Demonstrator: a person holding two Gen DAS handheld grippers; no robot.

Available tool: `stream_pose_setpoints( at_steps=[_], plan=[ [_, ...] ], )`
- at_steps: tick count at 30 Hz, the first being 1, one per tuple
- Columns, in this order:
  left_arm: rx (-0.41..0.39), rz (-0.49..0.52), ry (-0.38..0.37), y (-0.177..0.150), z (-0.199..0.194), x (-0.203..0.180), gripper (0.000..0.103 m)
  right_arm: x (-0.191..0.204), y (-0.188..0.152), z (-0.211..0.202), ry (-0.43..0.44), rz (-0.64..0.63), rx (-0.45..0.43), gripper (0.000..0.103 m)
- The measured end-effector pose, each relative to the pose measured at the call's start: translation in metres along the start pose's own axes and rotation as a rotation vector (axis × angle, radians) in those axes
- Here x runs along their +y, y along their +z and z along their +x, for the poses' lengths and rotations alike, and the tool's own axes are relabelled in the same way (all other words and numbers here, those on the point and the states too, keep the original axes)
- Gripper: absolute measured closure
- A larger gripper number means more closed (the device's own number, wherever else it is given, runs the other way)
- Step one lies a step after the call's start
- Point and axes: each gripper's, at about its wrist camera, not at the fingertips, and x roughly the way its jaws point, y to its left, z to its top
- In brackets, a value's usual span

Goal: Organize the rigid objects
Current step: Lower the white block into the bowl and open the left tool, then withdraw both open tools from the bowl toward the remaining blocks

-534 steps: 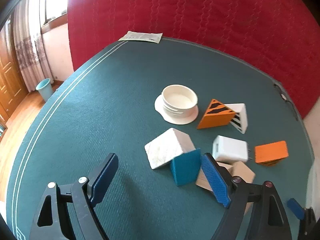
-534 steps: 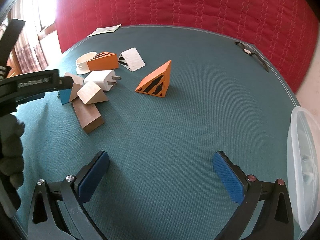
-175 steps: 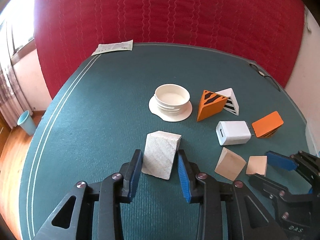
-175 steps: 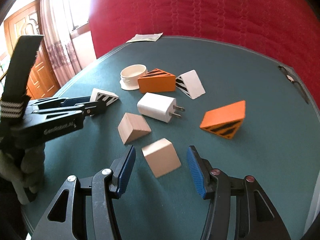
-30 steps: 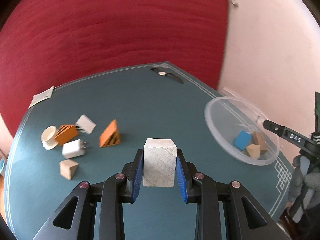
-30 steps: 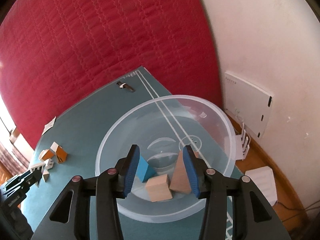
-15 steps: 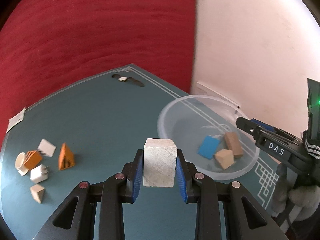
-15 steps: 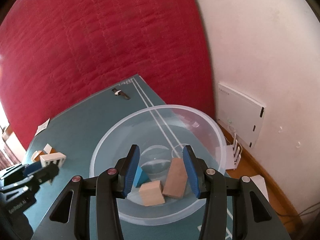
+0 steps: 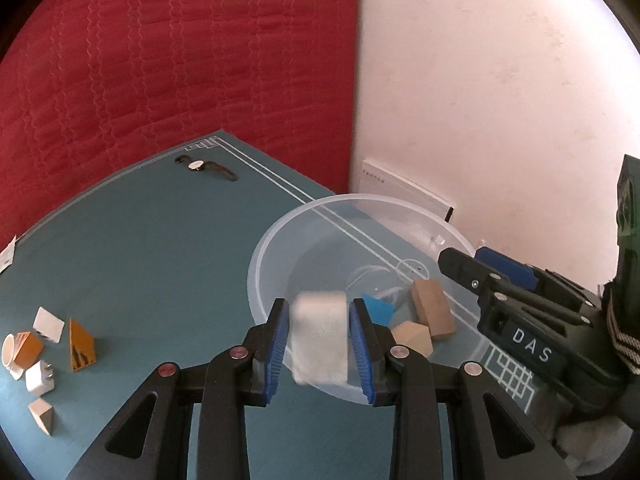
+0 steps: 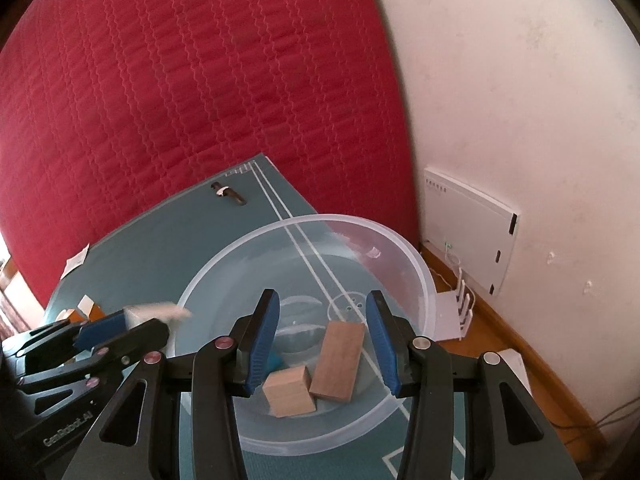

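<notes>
Behind teal table, bowl nearer; pale block between opening left tongs.

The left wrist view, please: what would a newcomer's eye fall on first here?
First, the pale whitish block, blurred, between the pads of the left gripper, whose jaws are opening, right at the near rim of the clear plastic bowl. Next, the bowl's contents: a blue block, a tan block and a longer brown block. Behind it all, the big red quilted backdrop fills the upper left.
</notes>
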Motion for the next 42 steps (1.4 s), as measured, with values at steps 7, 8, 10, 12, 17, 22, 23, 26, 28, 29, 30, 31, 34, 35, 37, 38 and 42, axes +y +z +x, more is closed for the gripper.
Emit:
stream_pose_setpoints(
  at_steps=[7,8,10,12,17,22,23,26,28,29,30,31,34,35,37,38,42],
  plan=[
    [0.002,-0.036,0.036,-0.008,-0.001,0.014,0.035,0.001,0.0,-0.001,-0.002,-0.004,-0.001,0.056],
    [0.003,-0.039,0.039,-0.009,0.001,0.015,0.034,0.001,0.0,-0.001,-0.001,-0.004,-0.001,0.056],
    [0.003,-0.054,0.057,-0.011,-0.001,0.02,0.027,0.001,0.0,-0.001,0.001,-0.01,-0.002,0.056],
    [-0.001,-0.059,0.071,-0.013,-0.004,0.022,0.02,0.003,-0.002,-0.001,0.003,-0.022,-0.007,0.056],
    [-0.012,-0.069,0.109,-0.018,-0.009,0.03,0.016,0.008,-0.004,-0.002,0.017,-0.048,-0.016,0.056],
    [-0.021,-0.08,0.144,-0.021,-0.011,0.039,0.014,0.012,-0.007,-0.002,0.017,-0.067,-0.02,0.056],
    [-0.023,-0.083,0.151,-0.022,-0.012,0.041,0.014,0.014,-0.008,-0.002,0.017,-0.072,-0.022,0.056],
    [-0.022,-0.108,0.17,-0.026,-0.016,0.052,0.012,0.02,-0.012,-0.004,0.011,-0.101,-0.038,0.056],
    [-0.02,-0.129,0.189,-0.03,-0.02,0.06,0.01,0.025,-0.015,-0.006,0.021,-0.126,-0.049,0.056],
    [-0.019,-0.135,0.2,-0.031,-0.021,0.062,0.01,0.029,-0.017,-0.008,0.028,-0.136,-0.052,0.056],
    [-0.019,-0.14,0.213,-0.033,-0.022,0.066,0.01,0.032,-0.019,-0.009,0.035,-0.15,-0.056,0.056],
    [-0.022,-0.145,0.228,-0.035,-0.024,0.071,0.01,0.036,-0.021,-0.01,0.042,-0.167,-0.062,0.056],
    [-0.023,-0.158,0.256,-0.04,-0.028,0.079,0.01,0.049,-0.029,-0.012,0.064,-0.218,-0.071,0.055],
    [-0.021,-0.161,0.265,-0.042,-0.028,0.081,0.01,0.054,-0.033,-0.013,0.071,-0.237,-0.074,0.054],
    [-0.015,-0.163,0.29,-0.046,-0.028,0.084,0.01,0.059,-0.037,-0.013,0.081,-0.257,-0.07,0.053],
    [-0.013,-0.165,0.296,-0.047,-0.027,0.086,0.01,0.061,-0.039,-0.012,0.085,-0.264,-0.063,0.053],
    [-0.002,-0.186,0.309,-0.054,-0.029,0.095,0.01,0.066,-0.047,-0.009,0.091,-0.285,-0.042,0.053]
  ],
)
